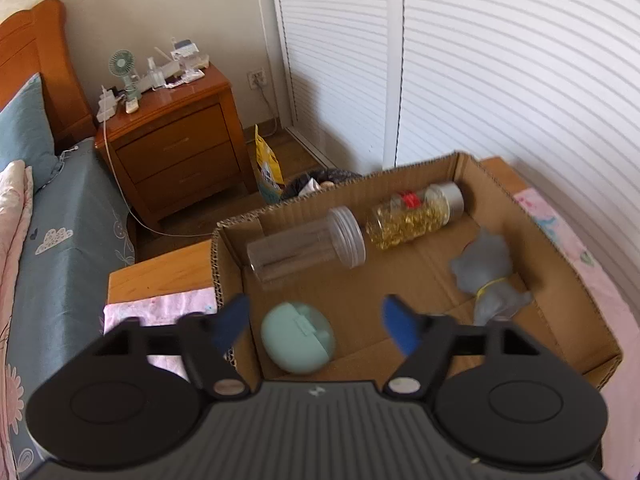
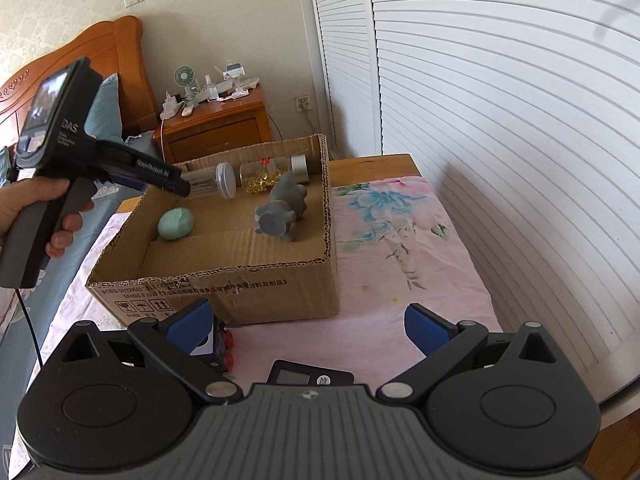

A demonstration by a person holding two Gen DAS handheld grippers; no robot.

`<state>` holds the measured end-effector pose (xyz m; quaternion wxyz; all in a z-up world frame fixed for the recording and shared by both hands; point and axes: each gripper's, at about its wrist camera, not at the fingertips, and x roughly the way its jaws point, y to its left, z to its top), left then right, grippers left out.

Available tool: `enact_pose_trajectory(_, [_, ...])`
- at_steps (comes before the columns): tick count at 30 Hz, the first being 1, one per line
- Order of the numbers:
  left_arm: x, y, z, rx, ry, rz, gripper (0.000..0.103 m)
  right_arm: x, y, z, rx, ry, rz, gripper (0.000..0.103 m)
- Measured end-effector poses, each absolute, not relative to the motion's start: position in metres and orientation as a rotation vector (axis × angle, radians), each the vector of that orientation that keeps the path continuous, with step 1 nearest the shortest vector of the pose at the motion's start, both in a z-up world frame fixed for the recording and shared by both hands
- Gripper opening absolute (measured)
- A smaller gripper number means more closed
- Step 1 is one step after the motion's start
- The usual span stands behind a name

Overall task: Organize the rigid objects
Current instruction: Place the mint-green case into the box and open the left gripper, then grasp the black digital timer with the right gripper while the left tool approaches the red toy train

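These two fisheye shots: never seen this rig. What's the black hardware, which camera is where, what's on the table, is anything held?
No robot: a person holds a trigger-handled two-finger gripper in each hand, each with a camera looking along its blue fingers. The left wrist view shows the left gripper open above the cardboard box. The right wrist view shows the right gripper open and low over the pink cloth; the left gripper appears there too, held in the person's hand. The box holds a mint case, a clear jar, a capsule bottle and a grey figurine. Neither gripper holds anything.
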<state>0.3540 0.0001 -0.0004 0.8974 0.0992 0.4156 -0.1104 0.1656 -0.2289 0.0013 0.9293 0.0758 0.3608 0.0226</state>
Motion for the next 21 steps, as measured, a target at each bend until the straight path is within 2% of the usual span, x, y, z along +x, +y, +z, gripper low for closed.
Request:
enact_pose_trajectory(1, [0.351, 0.002, 0.002, 0.196, 0.855, -0.23, 0.091, 0.165, -0.229, 0.001, 0.154, 0.739, 0.045, 0.103])
enact_pose_trajectory(2, [0.347, 0.003, 0.005, 0.189, 0.847, -0.234, 0.092, 0.165, -0.229, 0.002, 0.153, 0.737, 0.043, 0.103])
enact_pose_trajectory(9, [0.313, 0.01, 0.018, 0.206, 0.829, -0.267, 0.094, 0.163, -0.229, 0.0, 0.148, 0.744, 0.031, 0.103])
enact_pose_trajectory(13, [0.286, 0.017, 0.022, 0.218, 0.808, -0.276, 0.099, 0.162, -0.225, -0.005, 0.135, 0.755, 0.023, 0.103])
enact_pose_trajectory(21, [0.228, 0.035, 0.013, 0.249, 0.762, -0.256, 0.099, 0.156, -0.221, -0.011, 0.131, 0.767, 0.035, 0.103])
